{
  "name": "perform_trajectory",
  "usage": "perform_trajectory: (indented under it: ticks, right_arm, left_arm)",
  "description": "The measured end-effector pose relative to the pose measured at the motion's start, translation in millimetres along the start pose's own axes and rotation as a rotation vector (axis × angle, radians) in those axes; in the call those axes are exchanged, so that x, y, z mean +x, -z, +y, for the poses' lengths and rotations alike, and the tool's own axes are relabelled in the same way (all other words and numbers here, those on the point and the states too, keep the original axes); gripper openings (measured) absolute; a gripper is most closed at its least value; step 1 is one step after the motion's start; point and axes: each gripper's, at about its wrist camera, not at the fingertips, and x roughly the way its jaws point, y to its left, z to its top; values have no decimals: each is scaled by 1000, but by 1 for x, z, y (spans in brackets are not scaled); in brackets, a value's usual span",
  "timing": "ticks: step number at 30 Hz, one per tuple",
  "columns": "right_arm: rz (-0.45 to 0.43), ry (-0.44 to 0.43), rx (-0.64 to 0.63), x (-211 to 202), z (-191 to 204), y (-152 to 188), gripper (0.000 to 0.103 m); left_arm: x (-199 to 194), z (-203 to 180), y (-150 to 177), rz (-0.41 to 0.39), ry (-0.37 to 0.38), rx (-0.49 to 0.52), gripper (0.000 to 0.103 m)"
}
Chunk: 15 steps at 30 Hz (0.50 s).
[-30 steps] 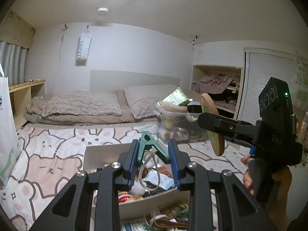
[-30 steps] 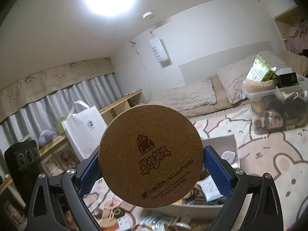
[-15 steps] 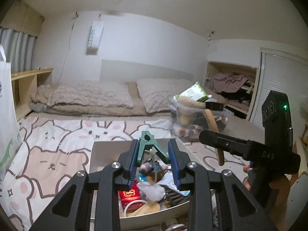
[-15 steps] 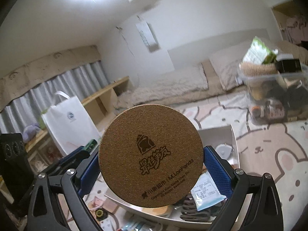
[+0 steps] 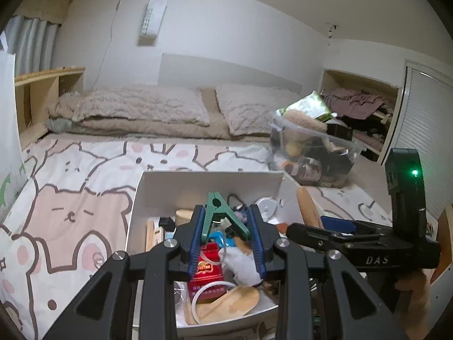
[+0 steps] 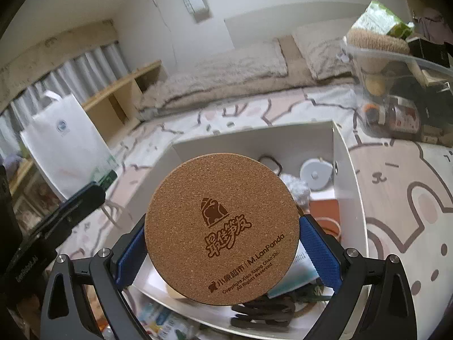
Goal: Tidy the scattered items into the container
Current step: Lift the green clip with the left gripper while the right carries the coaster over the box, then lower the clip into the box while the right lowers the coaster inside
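Observation:
My left gripper [image 5: 225, 233] is shut on a green clip [image 5: 218, 215] and holds it over the white box [image 5: 209, 182], which lies on the bed and holds several small items. My right gripper [image 6: 222, 250] is shut on a round cork coaster [image 6: 222, 229], held upright above the same white box [image 6: 254, 138]. In the left wrist view the coaster [image 5: 307, 208] shows edge-on at the box's right wall, in the right gripper [image 5: 320, 226]. A red packet [image 5: 206, 274] and a white ring [image 5: 211, 294] lie inside the box.
A clear plastic bin [image 5: 314, 153] full of things stands at the back right of the bed. A white paper bag [image 6: 65, 144] stands at the left by a wooden shelf [image 6: 124, 96]. Pillows [image 5: 141, 107] lie at the head of the bed. Loose items lie in front of the box [image 6: 158, 320].
Both grippers have tilted downward and moved closer over the white box, each still holding its item. The box's contents now fill more of both views.

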Motion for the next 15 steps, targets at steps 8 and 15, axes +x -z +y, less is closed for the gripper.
perform_trajectory:
  ticks: [8,15]
  right_arm:
    - [60,71,-44,19,0,9,99]
    - [86,101,-83,23,5,11,99]
  left_arm:
    - [22,7,14,72,-17,-24,30]
    - [29,11,19,98,-35,-30,30]
